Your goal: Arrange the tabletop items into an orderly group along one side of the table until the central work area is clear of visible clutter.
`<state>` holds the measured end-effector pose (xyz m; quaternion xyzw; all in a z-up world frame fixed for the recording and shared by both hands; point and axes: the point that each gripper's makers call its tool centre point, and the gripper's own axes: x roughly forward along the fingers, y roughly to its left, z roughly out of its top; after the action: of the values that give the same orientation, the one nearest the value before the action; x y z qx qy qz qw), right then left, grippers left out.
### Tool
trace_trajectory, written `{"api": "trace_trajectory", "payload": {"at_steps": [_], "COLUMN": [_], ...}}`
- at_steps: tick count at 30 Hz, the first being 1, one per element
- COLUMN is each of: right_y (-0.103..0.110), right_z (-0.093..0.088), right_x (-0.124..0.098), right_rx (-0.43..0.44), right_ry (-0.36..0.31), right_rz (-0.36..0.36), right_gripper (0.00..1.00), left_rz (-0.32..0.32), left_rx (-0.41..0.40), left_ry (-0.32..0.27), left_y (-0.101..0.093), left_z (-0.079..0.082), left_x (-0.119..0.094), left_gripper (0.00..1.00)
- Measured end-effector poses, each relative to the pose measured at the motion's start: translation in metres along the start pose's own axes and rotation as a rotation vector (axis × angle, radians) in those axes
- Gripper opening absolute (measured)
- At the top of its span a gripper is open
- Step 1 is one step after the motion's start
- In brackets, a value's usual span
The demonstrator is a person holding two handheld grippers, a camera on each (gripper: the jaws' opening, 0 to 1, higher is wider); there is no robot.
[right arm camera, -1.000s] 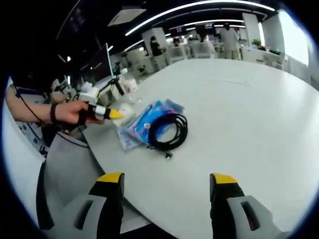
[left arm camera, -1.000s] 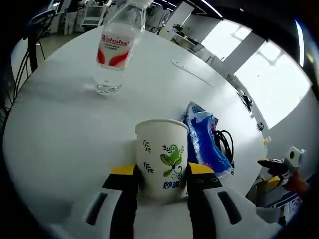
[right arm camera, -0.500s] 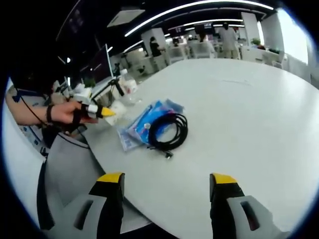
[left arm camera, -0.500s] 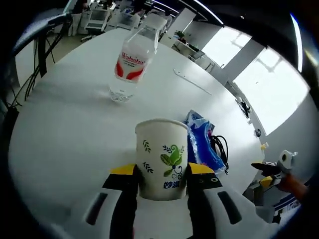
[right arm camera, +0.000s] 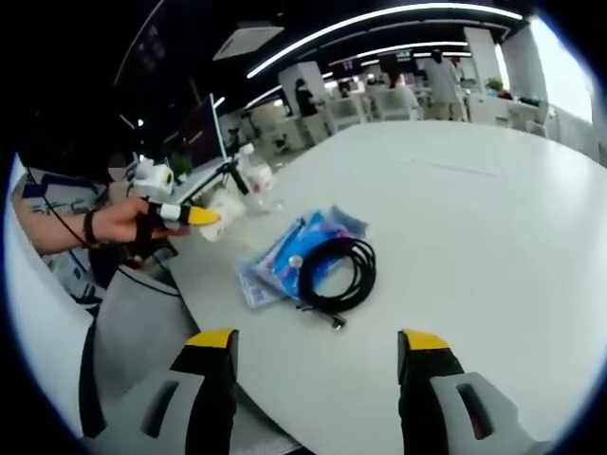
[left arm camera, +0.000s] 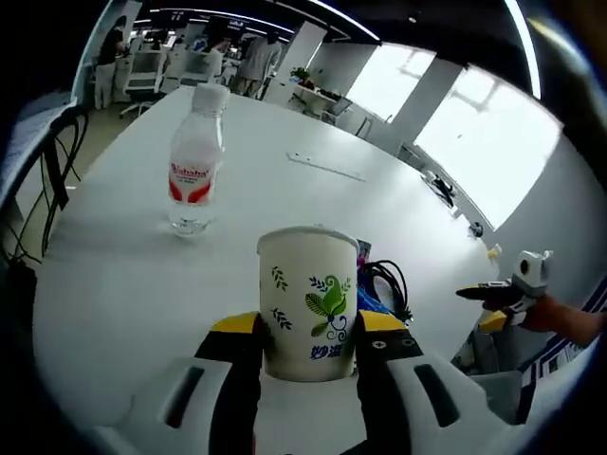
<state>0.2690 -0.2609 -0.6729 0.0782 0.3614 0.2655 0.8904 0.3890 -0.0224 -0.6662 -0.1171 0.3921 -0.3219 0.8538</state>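
The left gripper [left arm camera: 308,343] pinches a white paper cup printed with green leaves [left arm camera: 308,289] between its yellow-tipped jaws, gripping low on the cup's wall, and the cup stands upright between them. Whether its base touches the round white table [left arm camera: 123,275] cannot be told, since the jaws hide it. Beyond the cup, to the view's left, a clear plastic water bottle with a red-and-white label and white cap [left arm camera: 193,161] stands well apart on the table, and just behind the cup on the right lie a blue plastic packet [left arm camera: 372,297] and a coil of black cable [left arm camera: 387,282]. The right gripper [right arm camera: 318,384] is spread wide and holds nothing, hovering near the table's edge; in its view the cable [right arm camera: 340,275] lies partly on top of the packet [right arm camera: 294,251], with the cup and bottle farther off beside the person's hand [right arm camera: 114,223]. The step in hand looks like carrying the cup to a spot along one side. To do it well, keep the squeeze light so the thin wall does not buckle, hold the cup level, set it down flat near the bottle or the packet rather than in the middle, and release only once it rests squarely.
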Motion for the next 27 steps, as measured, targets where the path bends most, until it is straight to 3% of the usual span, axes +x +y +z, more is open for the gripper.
{"api": "trace_trajectory", "payload": {"at_steps": [9, 19, 27], "right_y": [0.01, 0.017, 0.032], "right_z": [0.004, 0.019, 0.032], "right_x": [0.005, 0.009, 0.021], "right_rx": [-0.007, 0.013, 0.013], "right_ry": [-0.004, -0.038, -0.055], "right_rz": [0.029, 0.051, 0.093], "right_gripper": [0.68, 0.63, 0.61], "left_rz": [-0.037, -0.087, -0.113], "left_rx": [0.086, 0.208, 0.318], "left_ry": [0.04, 0.067, 0.114], "left_y": [-0.021, -0.044, -0.057], "left_z": [-0.011, -0.012, -0.021], "left_x": [0.002, 0.003, 0.006], "left_gripper": [0.37, 0.37, 0.37]}}
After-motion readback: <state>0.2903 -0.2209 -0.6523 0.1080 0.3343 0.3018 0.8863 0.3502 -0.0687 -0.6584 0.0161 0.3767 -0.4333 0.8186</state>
